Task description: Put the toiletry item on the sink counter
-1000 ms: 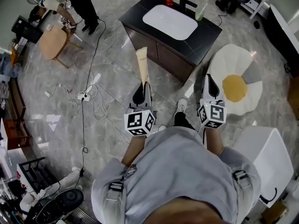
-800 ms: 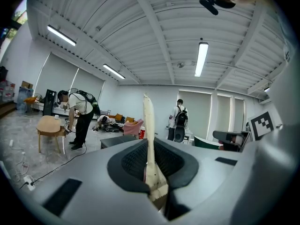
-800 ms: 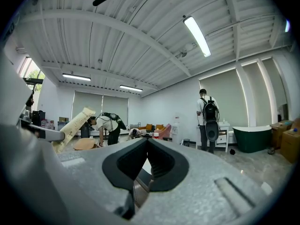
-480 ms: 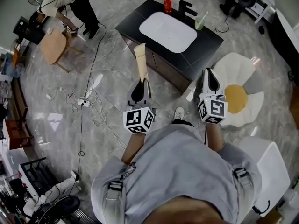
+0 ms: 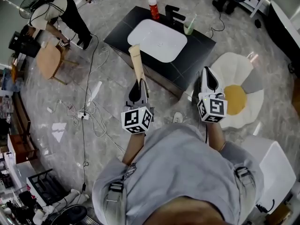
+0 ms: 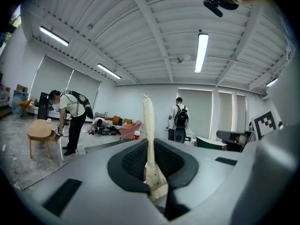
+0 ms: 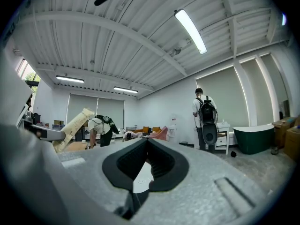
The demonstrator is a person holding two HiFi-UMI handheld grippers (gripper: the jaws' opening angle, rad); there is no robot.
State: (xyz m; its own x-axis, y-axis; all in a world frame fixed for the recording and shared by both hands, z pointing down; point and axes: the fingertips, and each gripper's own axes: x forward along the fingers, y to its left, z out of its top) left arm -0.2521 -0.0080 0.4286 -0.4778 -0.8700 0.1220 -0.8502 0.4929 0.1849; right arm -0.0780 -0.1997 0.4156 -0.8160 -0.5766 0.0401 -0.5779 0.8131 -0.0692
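A long cream toiletry tube [image 5: 136, 62] stands up out of my left gripper [image 5: 139, 83], which is shut on its lower end. In the left gripper view the tube [image 6: 149, 135] rises between the dark pads. Its top reaches over the near edge of the black sink counter [image 5: 199, 43], beside the white basin [image 5: 157, 40]. My right gripper [image 5: 208, 75] hovers near the counter's right front corner, shut with nothing in it. The right gripper view shows the closed jaws of the right gripper [image 7: 146, 144] and the tube [image 7: 71, 124] off to the left.
On the counter's far edge stand a red bottle [image 5: 153, 7], a black faucet [image 5: 172, 13] and a green cup [image 5: 188, 28]. An egg-shaped rug [image 5: 236, 95] lies right, a white box [image 5: 267, 163] nearer. Cables [image 5: 89, 111], a wooden stool [image 5: 47, 60] and a person [image 5: 65, 13] are left.
The sink counter has come nearer and further left in the head view. Both grippers have moved forward toward it. The tube stays held in the left gripper.
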